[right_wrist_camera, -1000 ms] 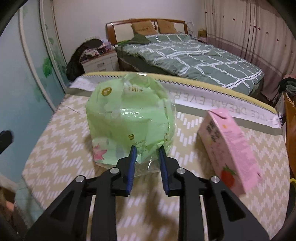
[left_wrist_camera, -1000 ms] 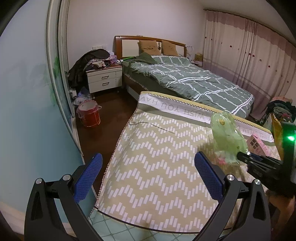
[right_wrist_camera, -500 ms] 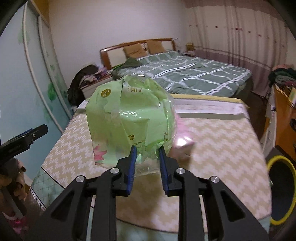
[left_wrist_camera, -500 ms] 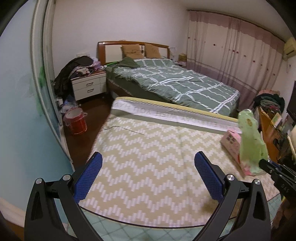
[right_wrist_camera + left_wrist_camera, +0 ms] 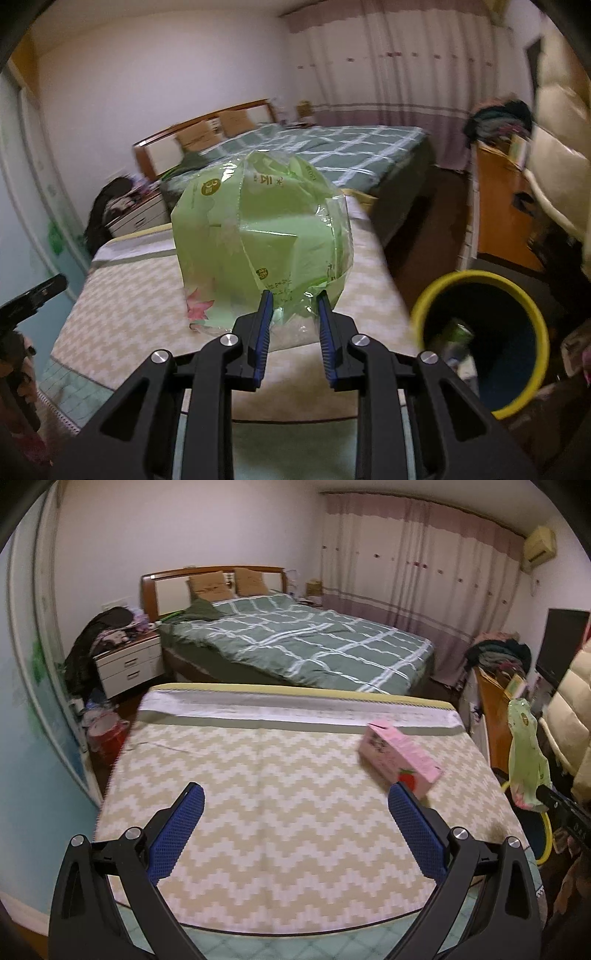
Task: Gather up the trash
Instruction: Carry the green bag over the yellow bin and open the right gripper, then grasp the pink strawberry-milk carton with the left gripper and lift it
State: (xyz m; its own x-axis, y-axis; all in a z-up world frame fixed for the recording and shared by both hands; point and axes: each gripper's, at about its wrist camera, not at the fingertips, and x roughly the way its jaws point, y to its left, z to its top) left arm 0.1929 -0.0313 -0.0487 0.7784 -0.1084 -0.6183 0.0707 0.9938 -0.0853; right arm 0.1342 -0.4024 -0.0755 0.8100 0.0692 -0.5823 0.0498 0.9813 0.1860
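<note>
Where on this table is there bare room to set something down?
Most of the table is bare, from the pink carton across to the left edge and the near edge. The far right corner, around the carton, is taken. The nightstand is piled with clutter.

Dim bedroom, green-quilted bed, curtains

Zigzag-patterned table cover with pink carton near its right edge.
</note>
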